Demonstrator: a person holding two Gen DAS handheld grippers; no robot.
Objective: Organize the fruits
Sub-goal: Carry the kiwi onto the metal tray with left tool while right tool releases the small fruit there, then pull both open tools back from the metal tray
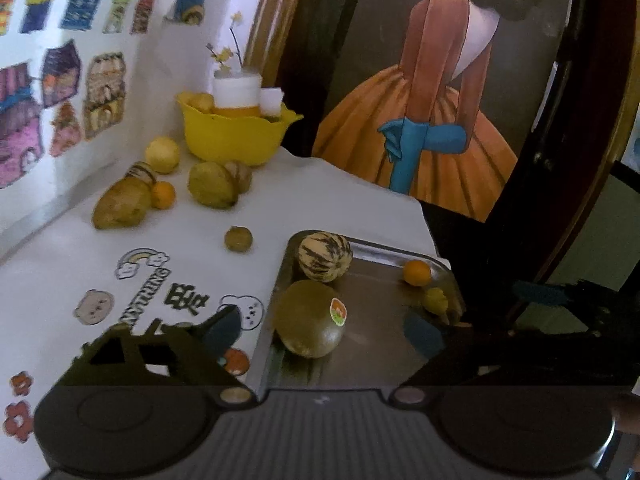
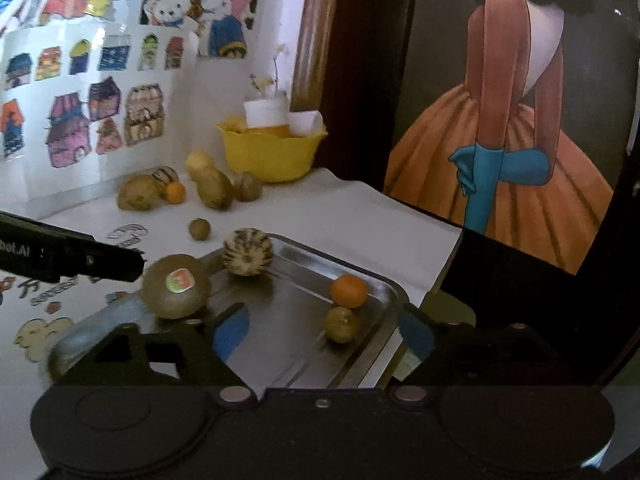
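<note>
Silver tray [image 2: 372, 344], striped cream-brown melon [image 2: 248, 252], orange tangerine [image 2: 349, 290], yellow bowl [image 2: 272, 156].

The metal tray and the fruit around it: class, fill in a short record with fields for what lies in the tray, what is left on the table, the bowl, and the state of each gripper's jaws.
tray: metal tray, on the white table
in tray: striped melon, round melon with sticker, orange, small green fruit
left on table: small brown fruit alone; a cluster of fruit near the wall
bowl: yellow bowl, holding white containers
left gripper: jaws open, nothing held
right gripper: jaws open, nothing held
</note>
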